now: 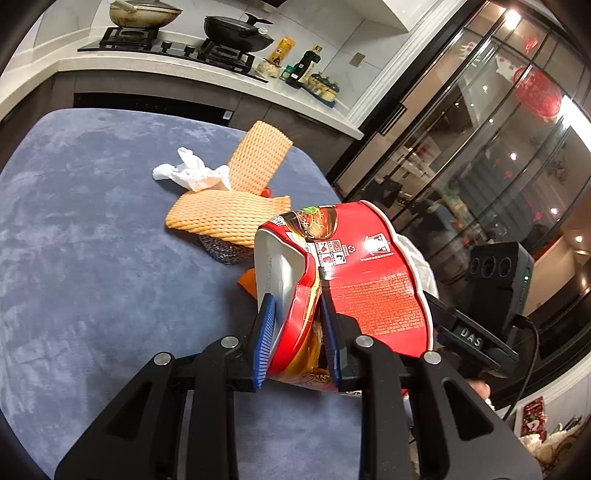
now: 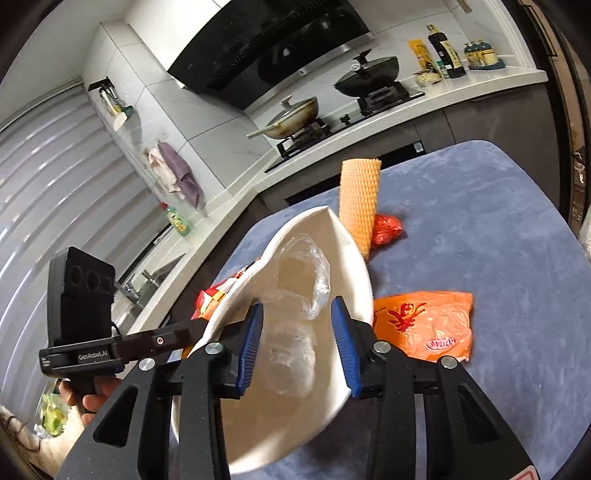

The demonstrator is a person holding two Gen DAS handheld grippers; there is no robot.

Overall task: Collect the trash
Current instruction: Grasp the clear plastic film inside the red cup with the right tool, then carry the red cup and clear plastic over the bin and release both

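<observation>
My left gripper (image 1: 295, 332) is shut on the squashed wall of a red instant-noodle cup (image 1: 362, 269), held above the blue table (image 1: 92, 258). In the right wrist view the cup's white inside (image 2: 343, 258) faces me. A clear plastic wrapper (image 2: 295, 306) lies in the cup between the fingers of my right gripper (image 2: 295, 343), which is open. On the table lie two orange foam nets (image 1: 229, 218) (image 1: 258, 158), a crumpled white tissue (image 1: 188, 171), an orange plastic bag (image 2: 428, 325) and a small red bag (image 2: 386, 229).
A metal scouring pad (image 1: 225, 251) lies under the near foam net. A kitchen counter with a stove, pans (image 1: 236, 33) and bottles runs behind the table. A glass door (image 1: 480, 166) stands to the right. A sink (image 2: 147, 280) is at the left.
</observation>
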